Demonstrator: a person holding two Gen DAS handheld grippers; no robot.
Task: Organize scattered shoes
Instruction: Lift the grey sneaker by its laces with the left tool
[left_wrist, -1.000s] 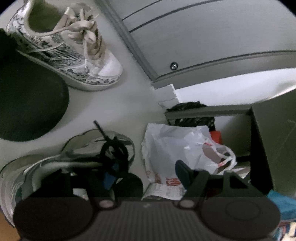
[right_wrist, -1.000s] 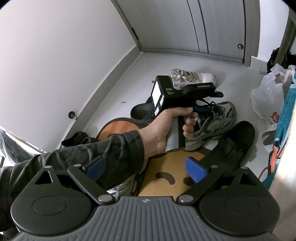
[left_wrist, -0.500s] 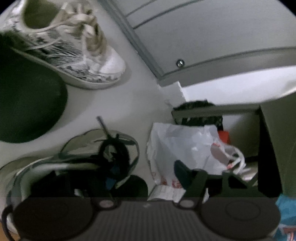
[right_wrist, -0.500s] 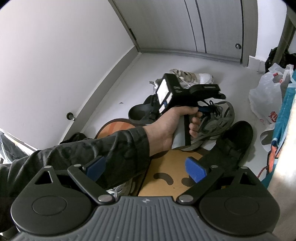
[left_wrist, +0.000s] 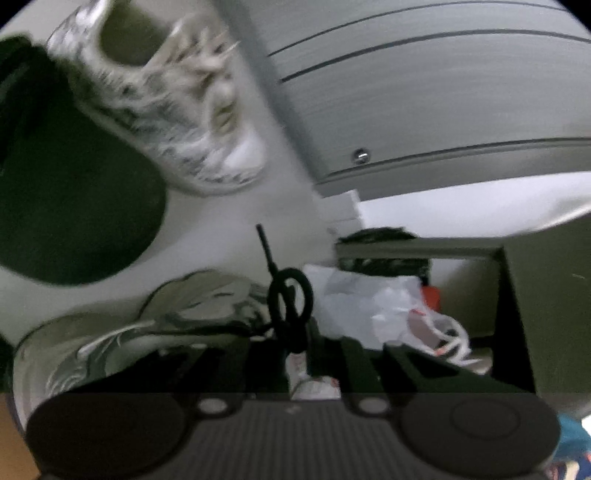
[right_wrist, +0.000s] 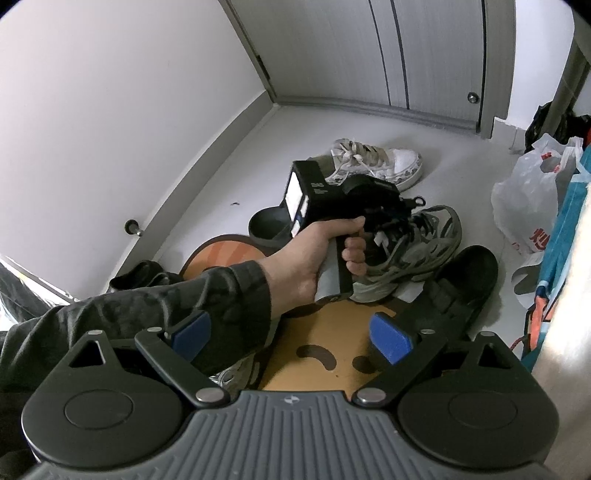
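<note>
My left gripper (left_wrist: 314, 347), held by a hand (right_wrist: 310, 258), is shut on the lace and tongue area of a grey mesh sneaker (left_wrist: 147, 325) with black laces; this view is blurred. From the right wrist the same sneaker (right_wrist: 424, 251) lies at the mat's far edge. Behind it lies a white patterned sneaker (left_wrist: 159, 110) (right_wrist: 376, 166) with beige laces. A black strapped shoe (right_wrist: 461, 288) lies right of the grey one. My right gripper (right_wrist: 291, 336) hangs open above the orange mat (right_wrist: 295, 369), holding nothing.
A dark slipper (right_wrist: 269, 225) sits left of the sneakers. A white plastic bag (right_wrist: 528, 195) and a blue bag (right_wrist: 565, 236) crowd the right side. Grey sliding doors (right_wrist: 424, 55) close the far end; a door stop (right_wrist: 133, 227) sticks out of the left wall. A dark sleeve (right_wrist: 166, 306) crosses the left foreground.
The left gripper's fingers have drawn together on the grey sneaker's laces and the gripper has swung, blurring its view. The right gripper has not moved and stays open.
</note>
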